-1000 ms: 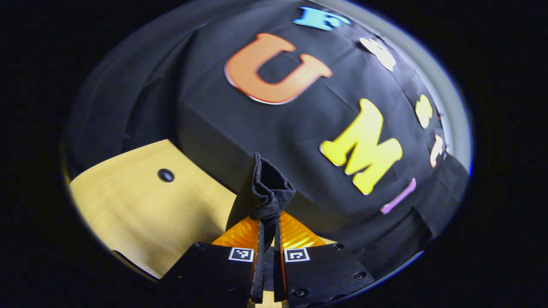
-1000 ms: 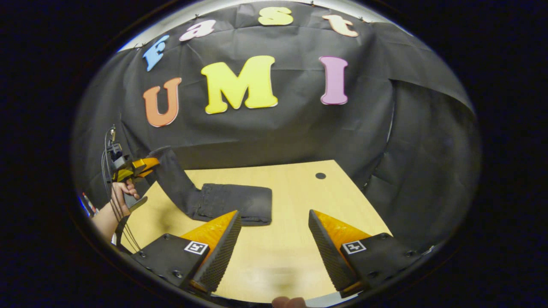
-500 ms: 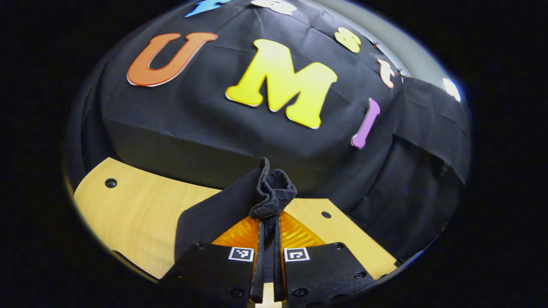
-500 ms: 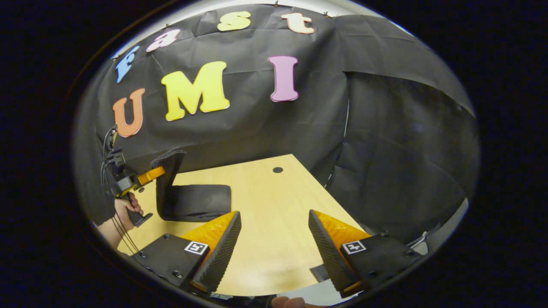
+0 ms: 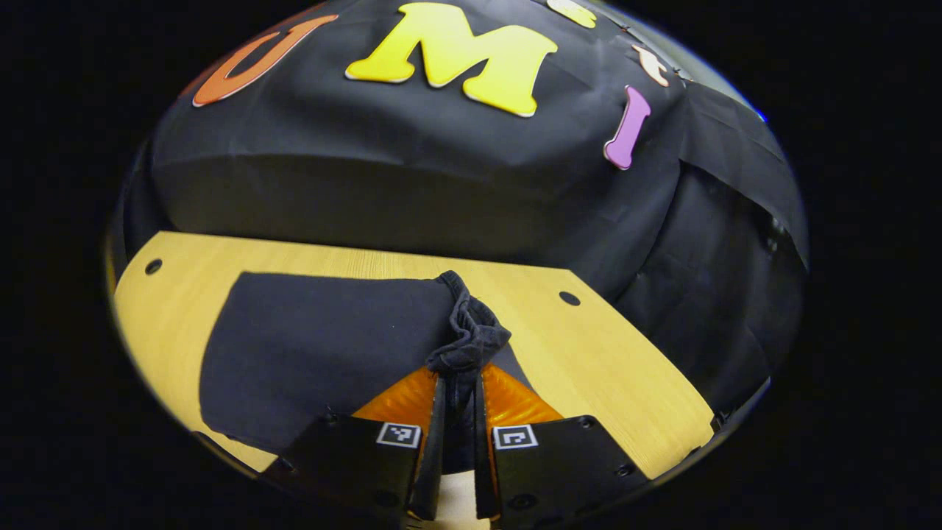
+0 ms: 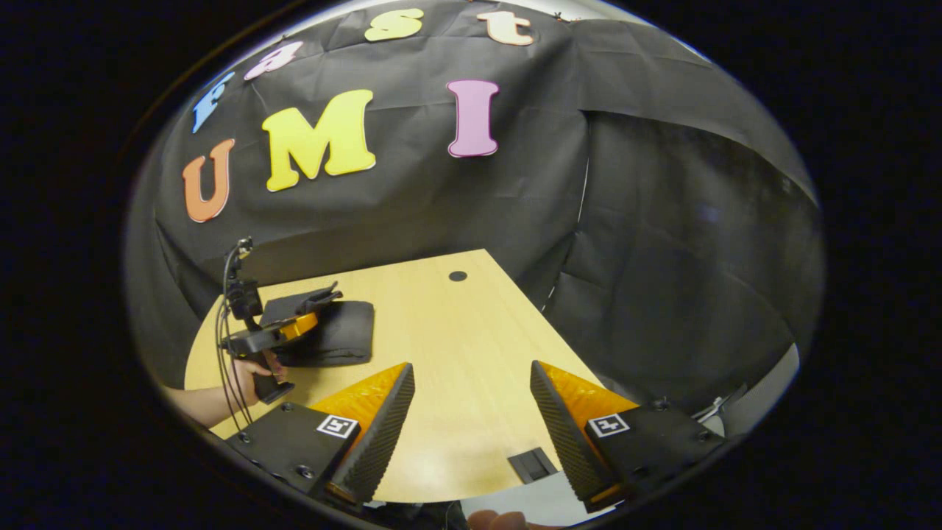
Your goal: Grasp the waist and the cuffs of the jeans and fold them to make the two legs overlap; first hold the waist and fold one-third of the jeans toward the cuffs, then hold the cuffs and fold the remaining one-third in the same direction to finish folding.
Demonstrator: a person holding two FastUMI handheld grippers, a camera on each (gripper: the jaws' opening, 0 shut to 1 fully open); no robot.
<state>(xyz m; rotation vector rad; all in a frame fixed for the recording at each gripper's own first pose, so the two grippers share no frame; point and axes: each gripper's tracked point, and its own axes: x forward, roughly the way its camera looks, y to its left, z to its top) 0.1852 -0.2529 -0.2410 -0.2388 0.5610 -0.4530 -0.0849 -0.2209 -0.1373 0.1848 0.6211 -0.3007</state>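
The dark jeans (image 5: pixel 324 338) lie folded in a flat stack on the wooden table (image 5: pixel 625 368). My left gripper (image 5: pixel 458 379) is shut on the bunched cuff end (image 5: pixel 471 335), held low over the stack's right edge. In the right gripper view the jeans (image 6: pixel 342 335) form a small dark bundle at the table's far left. The left gripper (image 6: pixel 298 325) sits on top of them, held by a person's hand (image 6: pixel 254 368). My right gripper (image 6: pixel 471 423) hangs open over bare table near the front edge, well right of the jeans, with nothing between its fingers.
The table has small round holes (image 5: pixel 569 298) (image 5: pixel 153 266) (image 6: pixel 458 276). A small black plate (image 6: pixel 531 465) is set into the table's near edge. Black cloth walls stand close behind and right of the table. Cables (image 6: pixel 224 338) trail from the left gripper.
My left gripper swung the raised cuff end over and down onto the folded stack. The right gripper stayed open and drew away to the right, so the jeans look smaller.
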